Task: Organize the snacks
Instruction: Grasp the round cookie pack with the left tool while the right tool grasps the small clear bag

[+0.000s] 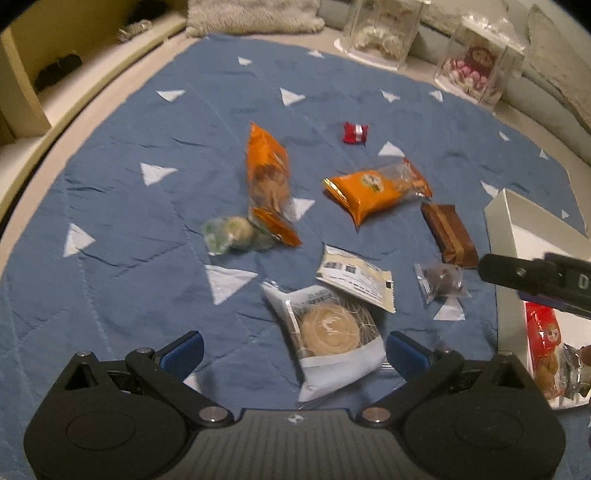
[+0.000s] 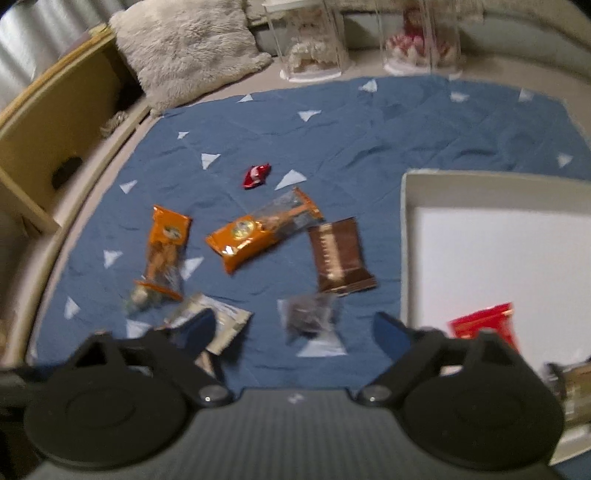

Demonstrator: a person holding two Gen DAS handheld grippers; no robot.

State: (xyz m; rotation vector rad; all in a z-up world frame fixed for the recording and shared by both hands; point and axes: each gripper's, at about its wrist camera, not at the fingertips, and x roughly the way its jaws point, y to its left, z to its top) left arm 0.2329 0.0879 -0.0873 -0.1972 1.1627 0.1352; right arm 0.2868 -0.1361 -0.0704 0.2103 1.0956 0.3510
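Note:
Several wrapped snacks lie on a blue quilted cloth [image 1: 129, 221]. My left gripper [image 1: 295, 349] is open, with a white-wrapped round pastry [image 1: 328, 338] between its fingers. Beyond lie a beige sachet [image 1: 356, 278], two orange packs [image 1: 269, 181] [image 1: 376, 190], a green-wrapped ball [image 1: 231, 234], a brown bar [image 1: 448, 234], a small clear pack with a dark sweet [image 1: 441, 282] and a red candy [image 1: 355, 133]. My right gripper [image 2: 295, 328] is open and empty above the dark sweet pack [image 2: 308, 314]. A white box [image 2: 480, 236] holds a red pack [image 2: 484, 323].
Two clear display cases [image 1: 384, 31] [image 1: 476, 64] stand at the back edge. A furry cushion [image 2: 188, 48] lies at the back left, beside a wooden shelf [image 2: 48, 147]. The right gripper's body [image 1: 535, 278] shows over the white box [image 1: 506, 236] in the left wrist view.

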